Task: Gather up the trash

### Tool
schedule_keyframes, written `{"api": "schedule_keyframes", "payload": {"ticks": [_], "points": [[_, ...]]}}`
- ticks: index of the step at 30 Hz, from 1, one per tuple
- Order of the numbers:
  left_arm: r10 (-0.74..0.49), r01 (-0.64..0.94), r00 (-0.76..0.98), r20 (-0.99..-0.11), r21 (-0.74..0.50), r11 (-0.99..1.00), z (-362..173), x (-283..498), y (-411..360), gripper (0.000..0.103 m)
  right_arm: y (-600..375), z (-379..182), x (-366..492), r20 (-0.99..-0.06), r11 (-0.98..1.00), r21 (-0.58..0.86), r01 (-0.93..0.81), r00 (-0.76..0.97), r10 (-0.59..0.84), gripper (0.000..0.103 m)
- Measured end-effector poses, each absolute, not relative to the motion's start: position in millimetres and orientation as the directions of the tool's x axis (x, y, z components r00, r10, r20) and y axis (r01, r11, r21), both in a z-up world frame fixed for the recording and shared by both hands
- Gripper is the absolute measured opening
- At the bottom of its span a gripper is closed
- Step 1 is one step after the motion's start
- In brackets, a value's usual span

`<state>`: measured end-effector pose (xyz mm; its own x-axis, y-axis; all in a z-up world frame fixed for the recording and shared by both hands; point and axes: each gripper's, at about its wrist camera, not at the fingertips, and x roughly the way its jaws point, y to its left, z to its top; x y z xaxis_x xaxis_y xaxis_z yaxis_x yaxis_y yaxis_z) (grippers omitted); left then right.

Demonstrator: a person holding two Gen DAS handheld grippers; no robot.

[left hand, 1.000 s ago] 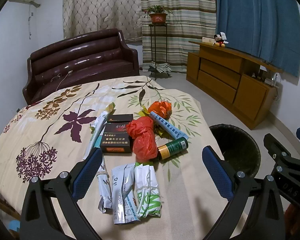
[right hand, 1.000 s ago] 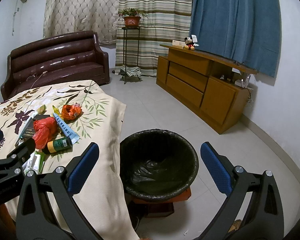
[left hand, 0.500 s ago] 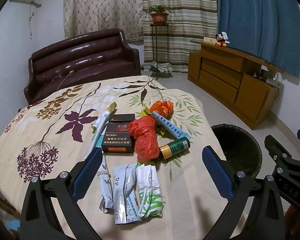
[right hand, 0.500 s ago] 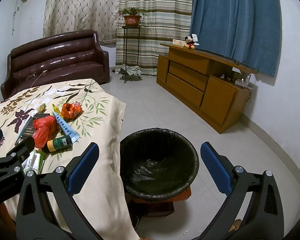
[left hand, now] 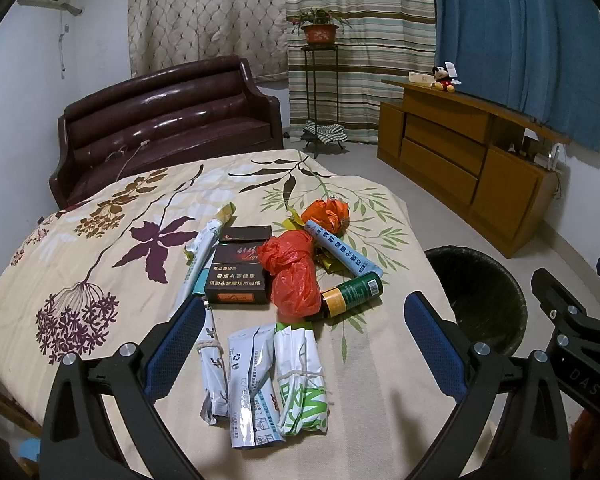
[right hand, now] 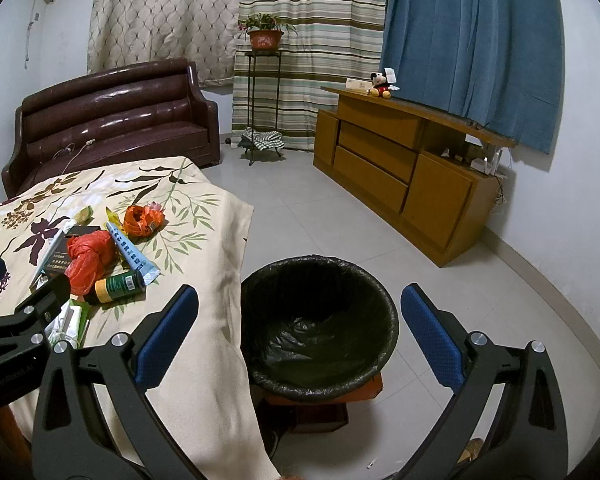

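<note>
Your left hand-held gripper [left hand: 304, 344] hangs with jaws spread wide and empty above the near edge of the trash pile on the floral tabletop [left hand: 100, 264]. Landmark: the red plastic bag [left hand: 292, 276]. A dark cigarette box [left hand: 238, 276] touches its left side, a green can [left hand: 352, 294] lies at its right, and white wrappers [left hand: 260, 376] lie nearer you. Your right hand-held gripper [right hand: 298, 330], likewise wide open and empty, hovers over the black-lined trash bin [right hand: 320, 324] beside the tabletop.
</note>
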<state>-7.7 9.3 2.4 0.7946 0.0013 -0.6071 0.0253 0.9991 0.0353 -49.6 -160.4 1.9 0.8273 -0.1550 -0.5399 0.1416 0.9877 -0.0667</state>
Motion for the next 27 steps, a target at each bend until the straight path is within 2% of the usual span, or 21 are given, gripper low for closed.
{"api": "schedule_keyframes", "payload": {"ticks": [27], "points": [[0.006, 0.023, 0.792, -0.610, 0.039, 0.999, -1.5, -7.9, 9.9, 0.097, -161.0, 1.8, -49.4, -0.543, 0.988, -0.066, 0.141, 0.826, -0.154, 0.099]]}}
